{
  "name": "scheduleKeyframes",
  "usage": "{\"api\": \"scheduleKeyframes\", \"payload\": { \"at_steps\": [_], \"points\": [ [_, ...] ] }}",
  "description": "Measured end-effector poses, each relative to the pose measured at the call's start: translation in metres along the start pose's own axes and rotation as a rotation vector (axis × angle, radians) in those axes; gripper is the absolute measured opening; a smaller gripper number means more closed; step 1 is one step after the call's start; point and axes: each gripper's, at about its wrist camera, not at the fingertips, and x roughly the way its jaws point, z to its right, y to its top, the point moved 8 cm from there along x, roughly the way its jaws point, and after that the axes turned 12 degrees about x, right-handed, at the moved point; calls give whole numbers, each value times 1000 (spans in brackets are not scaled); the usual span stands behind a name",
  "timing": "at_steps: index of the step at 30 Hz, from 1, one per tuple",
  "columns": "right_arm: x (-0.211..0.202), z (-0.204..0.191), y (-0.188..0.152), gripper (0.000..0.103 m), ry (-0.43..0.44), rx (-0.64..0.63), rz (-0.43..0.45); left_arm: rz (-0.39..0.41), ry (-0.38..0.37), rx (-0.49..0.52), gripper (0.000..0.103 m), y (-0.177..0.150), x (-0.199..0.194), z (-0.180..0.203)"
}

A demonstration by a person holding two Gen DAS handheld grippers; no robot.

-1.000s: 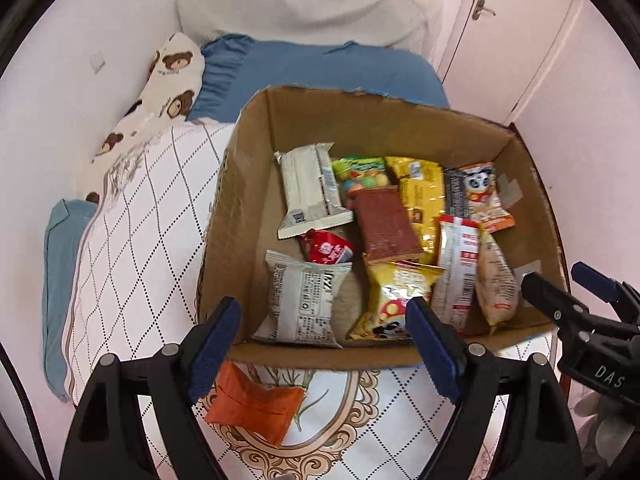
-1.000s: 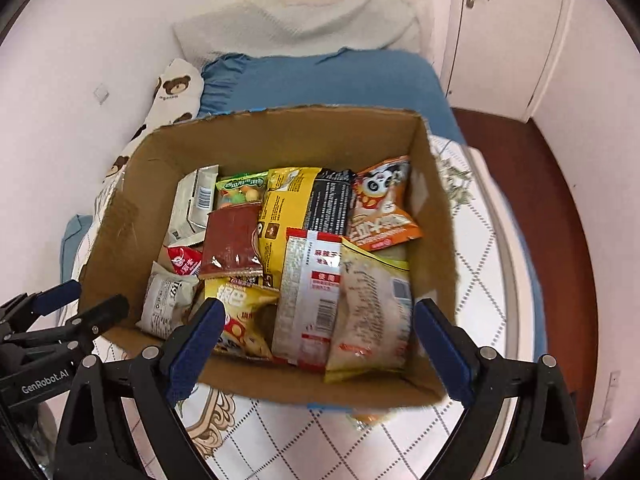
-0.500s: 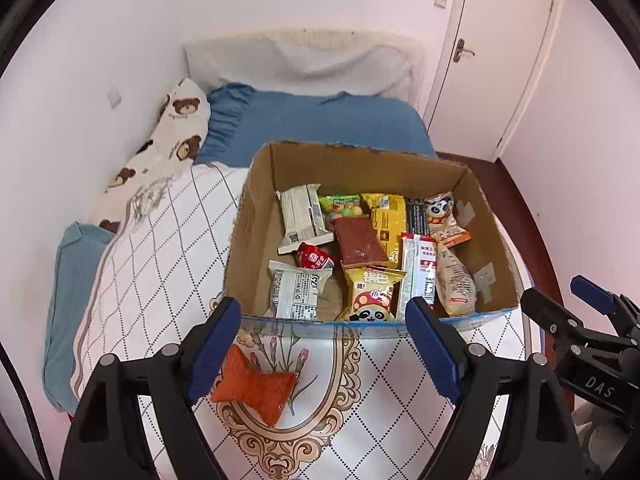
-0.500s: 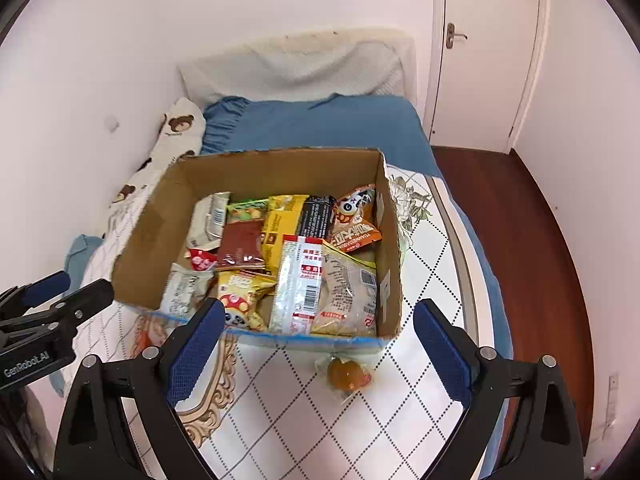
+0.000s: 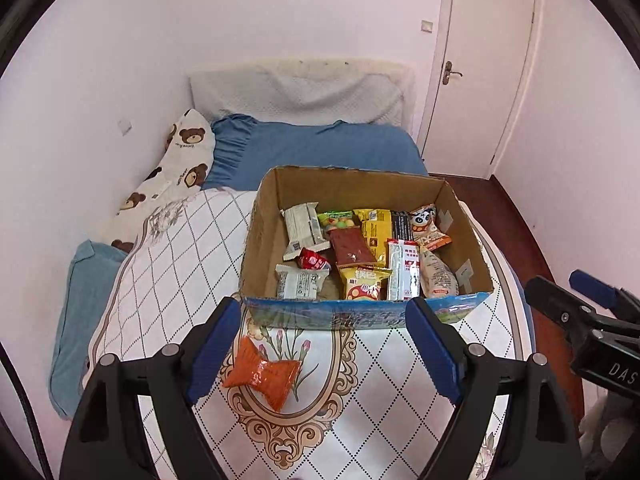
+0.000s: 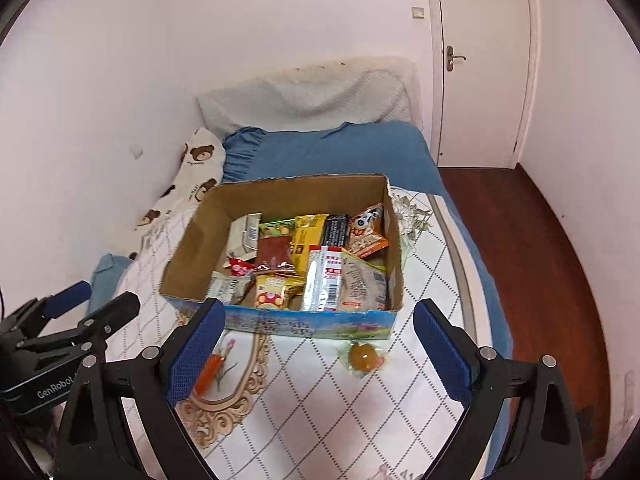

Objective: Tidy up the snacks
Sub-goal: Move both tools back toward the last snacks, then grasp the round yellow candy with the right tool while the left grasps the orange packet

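Open cardboard box [image 5: 264, 236] of glossy crinkled packets; orange bow-shaped wrapper [image 5: 262, 374] outside.

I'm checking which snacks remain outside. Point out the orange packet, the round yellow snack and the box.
orange packet [image 5: 262, 374], left wrist view, its pinched middle.
round yellow snack [image 6: 363, 356], right wrist view, its centre.
box [image 6: 312, 325], right wrist view, near printed wall.

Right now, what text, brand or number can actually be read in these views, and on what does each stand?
"DAS": on the right gripper body, cut off at the left view's edge.
"GenRobot": on the left gripper body, in the right view.
Snack packets in the cardboard box: Chinese print and barcodes, too small to read.
Box front: blurred.
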Motion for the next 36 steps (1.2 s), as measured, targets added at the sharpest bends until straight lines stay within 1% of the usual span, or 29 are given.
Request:
{"api": "scheduleKeyframes", "payload": {
  "at_steps": [1,2,3,4,5,6,10,13,15,16,19,20,21,22,25,27,29,31,33,34,35,36],
  "points": [
    [2,2,-3,97,23,13,-15,-14,3,2,87,-4,5,-1],
    [6,5,-5,97,45,28,-32,-40,9,-1,93,-10,12,-3],
    [12,10,-10,97,55,47,-55,-60,12,-13,96,-17,18,-6],
    [21,18,-14,91,51,60,-74,-76,14,-26,98,-24,24,-9],
    [29,24,-19,77,41,62,-92,-105,17,-42,99,-34,33,-13],
    [39,31,-25,72,30,64,-115,-135,17,-57,99,-45,42,-17],
    [91,68,-53,71,0,125,-221,-255,30,-129,99,-85,80,-37],
    [131,89,-70,72,-22,163,-281,-342,31,-208,99,-119,103,-56],
    [153,98,-79,72,-24,183,-310,-399,47,-253,99,-140,114,-68],
    [166,101,-83,72,-36,179,-327,-421,42,-273,99,-148,120,-72],
    [202,107,-97,72,-54,189,-381,-479,46,-316,99,-166,136,-79],
    [209,108,-100,69,-53,193,-389,-495,48,-339,99,-171,140,-82],
    [216,109,-102,65,-48,193,-393,-508,35,-368,99,-174,144,-84],
    [221,107,-104,58,-31,201,-391,-519,21,-396,99,-177,148,-86],
    [223,101,-107,58,-59,163,-383,-530,-69,-544,99,-180,158,-86],
    [223,95,-112,57,-53,144,-395,-545,-127,-631,99,-179,171,-84],
    [219,90,-118,55,-64,116,-406,-558,-153,-686,99,-178,183,-83],
    [215,86,-129,52,-58,104,-433,-568,-150,-725,98,-178,197,-85],
    [210,82,-139,52,-59,90,-446,-561,-123,-741,91,-179,206,-89],
    [206,81,-144,52,-62,80,-449,-554,-111,-735,72,-180,208,-91],
    [203,79,-149,52,-64,72,-455,-555,-94,-710,59,-181,210,-91],
    [201,76,-152,52,-65,67,-461,-552,-92,-669,60,-181,211,-89]
  ]
}}
